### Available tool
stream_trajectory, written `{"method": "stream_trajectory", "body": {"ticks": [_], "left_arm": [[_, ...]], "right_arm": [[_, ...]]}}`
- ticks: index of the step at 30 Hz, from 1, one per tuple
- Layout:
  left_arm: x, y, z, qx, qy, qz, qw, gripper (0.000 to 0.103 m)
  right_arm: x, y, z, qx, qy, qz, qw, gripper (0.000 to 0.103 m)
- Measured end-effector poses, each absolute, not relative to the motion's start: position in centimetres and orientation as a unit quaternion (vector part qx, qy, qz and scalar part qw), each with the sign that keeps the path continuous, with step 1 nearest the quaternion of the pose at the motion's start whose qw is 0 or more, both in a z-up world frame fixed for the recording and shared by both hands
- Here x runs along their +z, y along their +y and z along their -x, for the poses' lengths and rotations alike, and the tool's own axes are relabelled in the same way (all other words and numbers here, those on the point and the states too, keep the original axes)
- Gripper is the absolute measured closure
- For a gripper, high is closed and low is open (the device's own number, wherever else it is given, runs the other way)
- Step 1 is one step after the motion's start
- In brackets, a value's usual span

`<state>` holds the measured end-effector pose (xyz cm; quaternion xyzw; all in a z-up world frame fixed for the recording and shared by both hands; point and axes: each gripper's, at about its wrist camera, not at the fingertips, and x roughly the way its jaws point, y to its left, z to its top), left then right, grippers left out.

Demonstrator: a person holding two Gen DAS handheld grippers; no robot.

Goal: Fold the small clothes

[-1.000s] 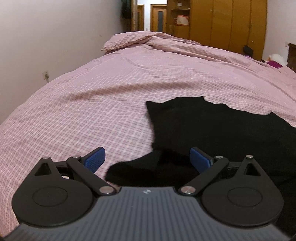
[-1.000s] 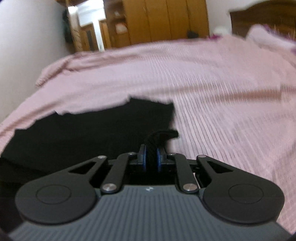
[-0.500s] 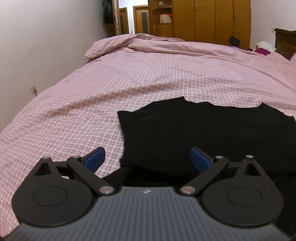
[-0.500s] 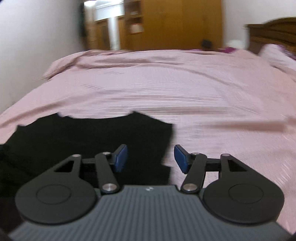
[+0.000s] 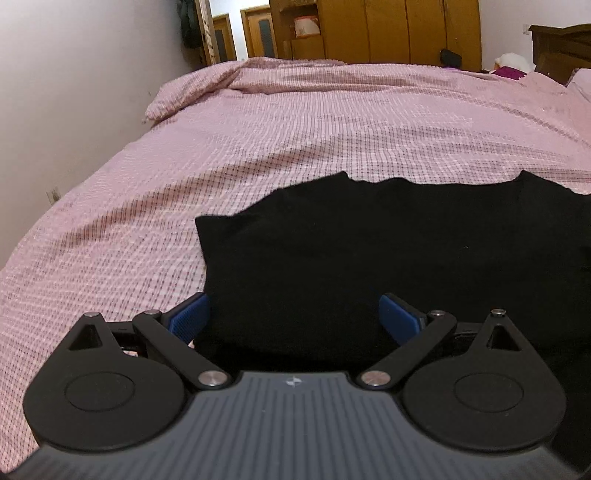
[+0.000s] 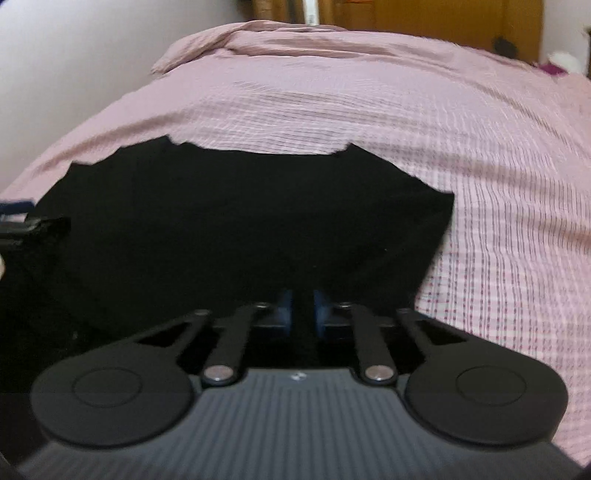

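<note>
Black garment [image 5: 369, 251] lies flat on pink checked bedspread [image 5: 295, 129]. Left gripper [image 5: 293, 314] spread wide over garment's near edge; right gripper [image 6: 303, 312] just closed, clenched on garment fabric.

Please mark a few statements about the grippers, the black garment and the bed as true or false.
1. The left gripper is open. True.
2. The black garment is white. False: it is black.
3. The garment lies on a pink checked bedspread. True.
4. The right gripper is wide open. False: its fingers have just closed, nearly together over the black cloth.
5. The wardrobe beyond the bed is metal grey. False: it is brown wood.
</note>
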<state>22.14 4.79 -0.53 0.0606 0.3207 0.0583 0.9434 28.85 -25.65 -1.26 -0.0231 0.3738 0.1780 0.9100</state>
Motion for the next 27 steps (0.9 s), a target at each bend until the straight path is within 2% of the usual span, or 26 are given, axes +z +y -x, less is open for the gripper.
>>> {"method": "stream_trajectory", "body": {"ticks": [5, 9, 11, 16, 18, 21, 23, 24, 25, 27], "left_arm": [[-0.7, 4.8, -24.3, 0.061, 0.294, -0.072, 0.951, 0.003], [-2.4, 5.7, -26.9, 0.091, 0.322, -0.057, 0.941, 0.003], [-3.4, 6.7, -27.4, 0.087, 0.333, -0.029, 0.938, 0.000], [-3.9, 7.9, -27.7, 0.078, 0.337, 0.005, 0.938, 0.000], [-3.8, 7.6, -27.7, 0.080, 0.337, -0.006, 0.938, 0.000], [-3.3, 7.3, -27.2, 0.083, 0.342, -0.010, 0.936, 0.000], [-2.8, 7.6, -26.6, 0.086, 0.345, -0.008, 0.935, 0.000], [-2.4, 7.8, -26.1, 0.086, 0.346, -0.006, 0.934, 0.000], [-2.0, 7.9, -25.6, 0.086, 0.347, -0.005, 0.934, 0.000], [-1.2, 8.2, -24.3, 0.086, 0.351, -0.005, 0.932, 0.000]], "right_arm": [[1.5, -24.8, -28.3, 0.146, 0.312, 0.071, 0.936, 0.095], [-0.6, -24.3, -30.5, 0.109, 0.340, 0.116, 0.927, 0.095], [-2.6, -24.6, -31.4, 0.106, 0.362, 0.103, 0.920, 0.093], [-3.0, -26.2, -31.4, 0.091, 0.340, 0.028, 0.935, 0.093], [-2.7, -26.7, -30.9, 0.086, 0.335, 0.010, 0.938, 0.088], [-1.9, -27.3, -29.5, 0.073, 0.335, -0.017, 0.939, 0.075], [-1.1, -27.4, -27.9, 0.075, 0.333, -0.029, 0.939, 0.056], [-0.8, -27.4, -27.1, 0.078, 0.333, -0.034, 0.939, 0.052], [-0.4, -27.4, -26.1, 0.082, 0.332, -0.039, 0.939, 0.049], [0.3, -27.3, -24.4, 0.087, 0.332, -0.043, 0.938, 0.049]]}}
